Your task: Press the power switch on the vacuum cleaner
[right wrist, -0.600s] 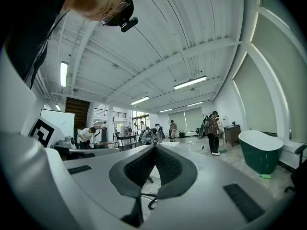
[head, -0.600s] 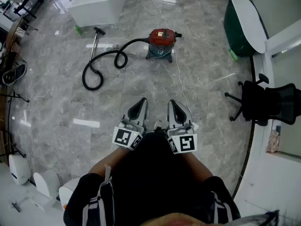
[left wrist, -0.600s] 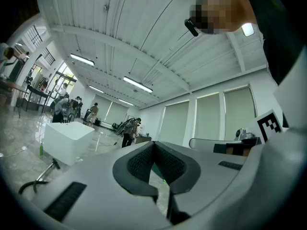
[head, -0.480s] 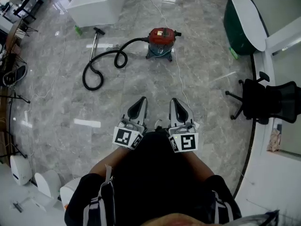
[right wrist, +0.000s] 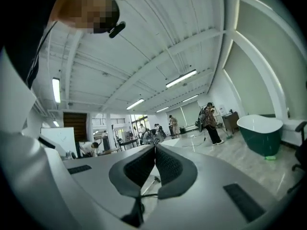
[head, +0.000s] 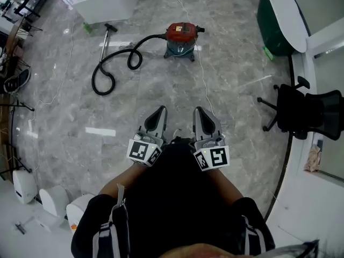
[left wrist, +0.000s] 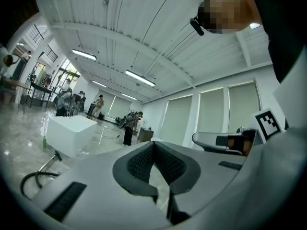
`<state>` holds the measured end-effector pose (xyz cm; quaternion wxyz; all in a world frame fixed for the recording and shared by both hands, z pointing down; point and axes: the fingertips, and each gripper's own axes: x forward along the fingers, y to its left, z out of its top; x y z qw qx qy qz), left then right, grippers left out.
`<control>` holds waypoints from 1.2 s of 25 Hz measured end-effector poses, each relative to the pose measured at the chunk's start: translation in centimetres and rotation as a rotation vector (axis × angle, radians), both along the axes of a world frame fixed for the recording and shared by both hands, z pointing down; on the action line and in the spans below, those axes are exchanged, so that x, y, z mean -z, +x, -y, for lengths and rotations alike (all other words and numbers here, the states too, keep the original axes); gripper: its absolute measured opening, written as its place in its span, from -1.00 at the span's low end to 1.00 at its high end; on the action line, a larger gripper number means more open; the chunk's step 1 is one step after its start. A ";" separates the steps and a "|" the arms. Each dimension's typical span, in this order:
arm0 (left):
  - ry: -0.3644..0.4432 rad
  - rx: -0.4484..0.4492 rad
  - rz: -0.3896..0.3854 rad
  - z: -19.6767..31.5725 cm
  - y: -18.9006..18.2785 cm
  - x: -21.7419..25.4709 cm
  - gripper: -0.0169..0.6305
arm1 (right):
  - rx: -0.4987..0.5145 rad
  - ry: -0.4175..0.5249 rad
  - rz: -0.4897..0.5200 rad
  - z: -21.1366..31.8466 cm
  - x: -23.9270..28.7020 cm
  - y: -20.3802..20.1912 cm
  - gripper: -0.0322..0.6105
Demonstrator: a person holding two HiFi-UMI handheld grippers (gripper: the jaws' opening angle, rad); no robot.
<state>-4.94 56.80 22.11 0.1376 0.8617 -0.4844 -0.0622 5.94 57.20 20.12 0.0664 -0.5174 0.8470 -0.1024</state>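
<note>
Shifted toward the top edge of the head view is the vacuum cleaner, along with the floor around it. Whether a step or only a tilt of the head is behind this cannot fairly be told. Little gain for the task is judged: the cleaner stands on the floor well apart from the left gripper and the right gripper, which are held side by side close to the body. Its hose is curled to its left, and the switch is too small to be picked out.

Only the head view shows the cleaner's body. Only the gripper views show that each pair of jaws is brought together at the tips, with nothing held between. A stretch of hose is caught in the left gripper view, and a green tub in the right.
</note>
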 end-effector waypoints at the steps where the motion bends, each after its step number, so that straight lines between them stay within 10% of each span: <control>1: -0.005 0.000 0.018 0.0 0.4 -0.4 -0.89 | 0.004 0.011 0.031 0.0 0.2 0.5 -0.84; 16: -0.017 0.084 0.053 4.0 -0.9 -2.0 -0.89 | -0.025 0.040 0.059 4.1 -0.9 2.8 -0.84; 30: 0.076 -0.027 0.033 25.2 -2.3 -2.4 -0.89 | -0.080 0.119 -0.068 23.6 1.7 -1.7 -0.84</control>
